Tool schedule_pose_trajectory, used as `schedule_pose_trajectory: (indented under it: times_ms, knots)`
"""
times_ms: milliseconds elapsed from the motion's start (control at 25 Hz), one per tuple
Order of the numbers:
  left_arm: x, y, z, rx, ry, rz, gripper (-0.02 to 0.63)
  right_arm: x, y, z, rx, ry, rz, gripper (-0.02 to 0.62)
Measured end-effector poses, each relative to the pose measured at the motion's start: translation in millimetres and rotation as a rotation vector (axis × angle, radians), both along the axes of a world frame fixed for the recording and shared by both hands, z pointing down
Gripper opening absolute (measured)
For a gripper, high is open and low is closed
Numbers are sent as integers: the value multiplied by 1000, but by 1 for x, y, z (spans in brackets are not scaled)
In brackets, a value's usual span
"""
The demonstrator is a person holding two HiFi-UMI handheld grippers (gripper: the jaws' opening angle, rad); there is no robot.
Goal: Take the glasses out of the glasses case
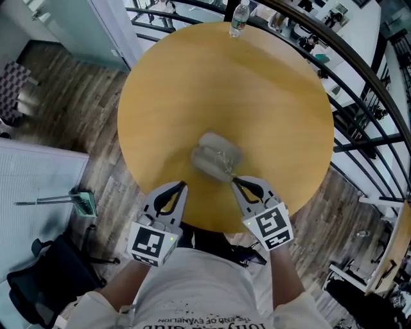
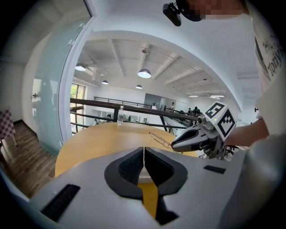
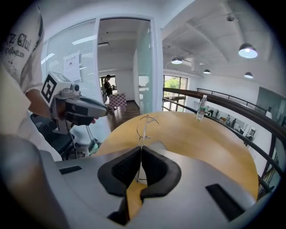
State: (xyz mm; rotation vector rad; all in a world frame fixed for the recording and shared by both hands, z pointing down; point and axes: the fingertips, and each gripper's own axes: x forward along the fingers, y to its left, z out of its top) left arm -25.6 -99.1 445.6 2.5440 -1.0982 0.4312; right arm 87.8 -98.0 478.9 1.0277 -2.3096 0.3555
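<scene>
Two grippers sit at the near side of the glasses case [image 1: 215, 157], which lies open and grey around the middle of the round wooden table [image 1: 270, 90]. Your right gripper [image 1: 235, 181] has its tips just at the near right corner of the case. Its jaws are pressed together on a thin wire part of the glasses [image 3: 146, 126], and the round lenses stand up beyond the fingertips, over the case. In the left gripper view the glasses [image 2: 161, 139] stick out sideways from that gripper's tip, raised clear of the tabletop around the case. Whether they touch the case itself you cannot tell. Your left gripper [image 1: 184, 185] is at the near left of the case, apart from it, with its jaws closed against each other and nothing between them. A water bottle [image 1: 239, 19] stands upright well beyond the case, at the far edge of the table.
</scene>
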Motion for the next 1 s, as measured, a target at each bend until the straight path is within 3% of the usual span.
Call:
schedule_pose_trajectory:
  times_ms: [160, 480, 760, 1000]
  knots:
    - [4, 9, -18, 12, 24, 18, 29, 6, 14, -38, 52, -70, 73, 33]
    - [10, 19, -67, 115, 45, 48, 29, 17, 42, -100, 155, -178, 181, 32]
    - [27, 35, -91, 118, 106, 99, 29, 16, 65, -132, 176, -344, 279, 33]
    - [26, 35, -100, 133, 108, 93, 29, 9, 71, -145, 195, -391, 288, 33]
